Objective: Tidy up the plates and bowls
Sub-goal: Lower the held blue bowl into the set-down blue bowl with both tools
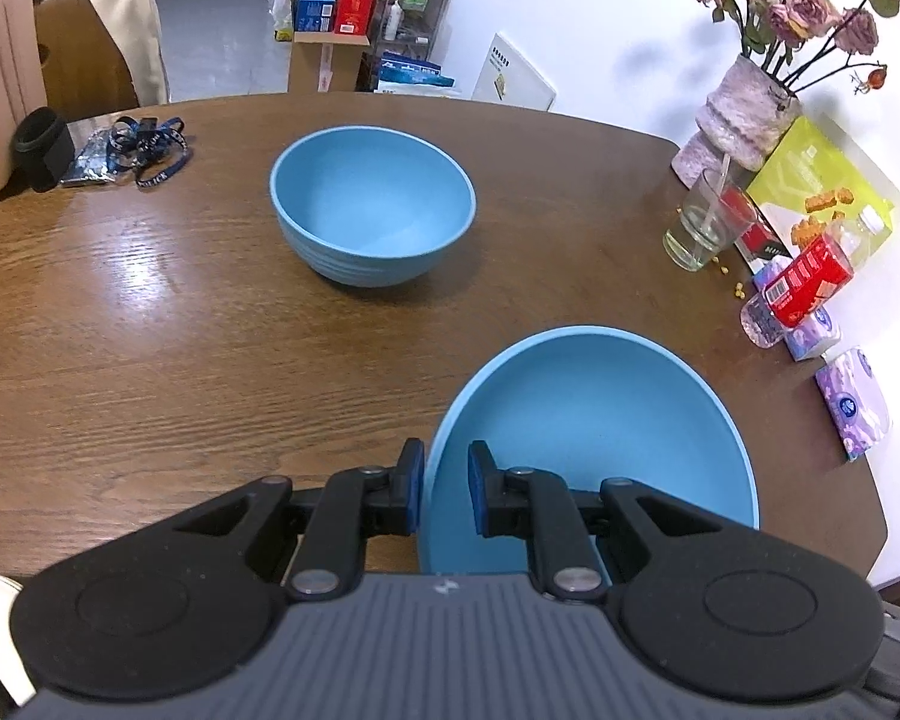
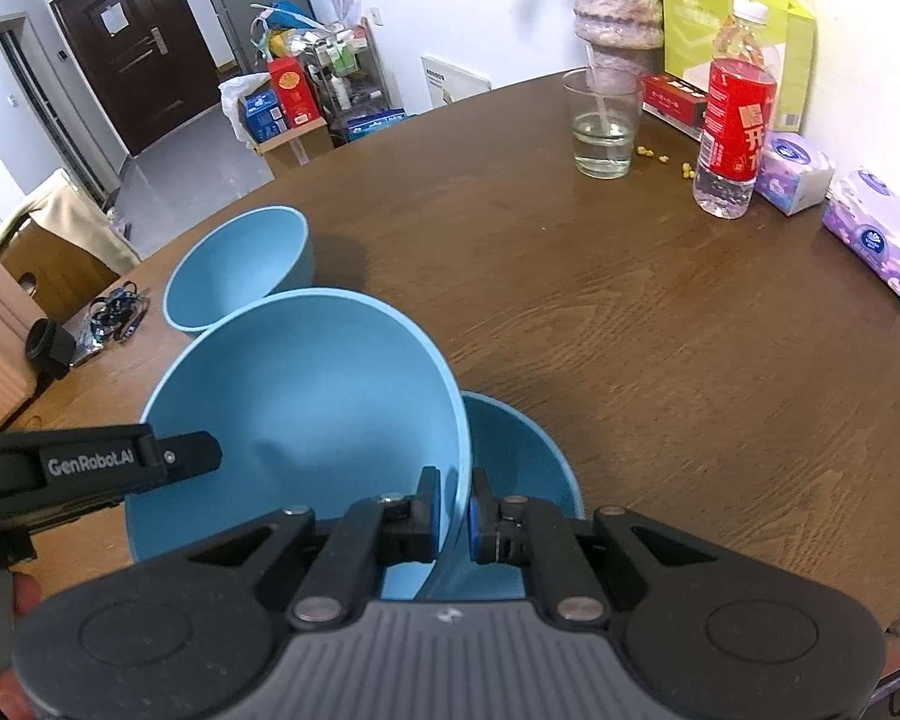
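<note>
Evidently both tongs (image 1: 444, 489) (image 2: 453, 507) pinch blue bowl (image 1: 594, 420) rims.

On the table (image 1: 150, 360), one bowl (image 1: 372, 204) sits far and centre, a second bowl (image 1: 594, 420) near and right of it. A lanyard bundle (image 1: 144, 150) lies at the far left. Along the right edge stand a vase (image 1: 744, 108), a glass (image 1: 705, 222), a bottle (image 1: 804, 285) and tissue packs (image 1: 852, 408).

Bright, sharp; glare on table (image 1: 132, 276); fisheye-bent edges.
</note>
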The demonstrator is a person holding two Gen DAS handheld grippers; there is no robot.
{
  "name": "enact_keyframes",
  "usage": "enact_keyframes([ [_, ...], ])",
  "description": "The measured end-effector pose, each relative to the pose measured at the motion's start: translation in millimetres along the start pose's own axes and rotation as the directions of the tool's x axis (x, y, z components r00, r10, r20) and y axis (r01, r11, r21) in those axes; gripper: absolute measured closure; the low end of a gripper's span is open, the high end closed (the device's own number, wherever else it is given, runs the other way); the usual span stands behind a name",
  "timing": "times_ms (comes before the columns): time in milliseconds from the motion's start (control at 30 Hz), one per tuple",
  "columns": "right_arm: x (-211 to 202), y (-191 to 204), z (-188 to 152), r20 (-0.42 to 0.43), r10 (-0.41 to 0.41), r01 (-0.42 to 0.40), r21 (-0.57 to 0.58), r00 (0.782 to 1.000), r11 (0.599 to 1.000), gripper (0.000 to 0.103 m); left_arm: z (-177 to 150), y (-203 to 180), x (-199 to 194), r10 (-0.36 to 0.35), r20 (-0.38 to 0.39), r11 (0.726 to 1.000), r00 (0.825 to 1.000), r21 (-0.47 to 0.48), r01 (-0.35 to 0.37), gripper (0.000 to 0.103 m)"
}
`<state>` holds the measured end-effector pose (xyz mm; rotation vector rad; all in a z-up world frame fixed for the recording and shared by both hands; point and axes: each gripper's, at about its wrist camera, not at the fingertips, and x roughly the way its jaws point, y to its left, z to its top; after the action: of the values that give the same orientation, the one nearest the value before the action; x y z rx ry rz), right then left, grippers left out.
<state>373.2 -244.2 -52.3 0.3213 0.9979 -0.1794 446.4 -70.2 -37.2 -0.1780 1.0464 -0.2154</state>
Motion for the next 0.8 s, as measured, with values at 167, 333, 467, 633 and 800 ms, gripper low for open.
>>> enact_keyframes([
  [167, 3, -11, 1, -0.006, -0.009, 0.009, -0.003, 1.000, 1.000, 0.094, -4, -10, 7, -0.002, -0.012, 1.000, 1.000, 0.005, 0.002, 0.087],
  [333, 7, -21, 0, -0.014, -0.020, 0.020, -0.008, 1.000, 1.000, 0.094, -9, -20, 15, -0.001, -0.023, 1.000, 1.000, 0.014, 0.002, 0.087],
  [467, 11, -28, -1, -0.024, -0.025, 0.025, -0.014, 0.999, 1.000, 0.094, -15, -25, 21, 0.002, -0.033, 1.000, 0.999, 0.021, -0.002, 0.087],
  [633, 17, -33, -2, -0.039, -0.030, 0.029, -0.031, 0.999, 0.999, 0.094, -21, -29, 26, 0.015, -0.042, 1.000, 0.999, 0.025, -0.014, 0.087],
  [800, 21, -33, -3, -0.050, -0.030, 0.027, -0.058, 0.998, 0.998, 0.094, -24, -33, 28, 0.039, -0.033, 0.998, 0.999, 0.046, -0.038, 0.087],
])
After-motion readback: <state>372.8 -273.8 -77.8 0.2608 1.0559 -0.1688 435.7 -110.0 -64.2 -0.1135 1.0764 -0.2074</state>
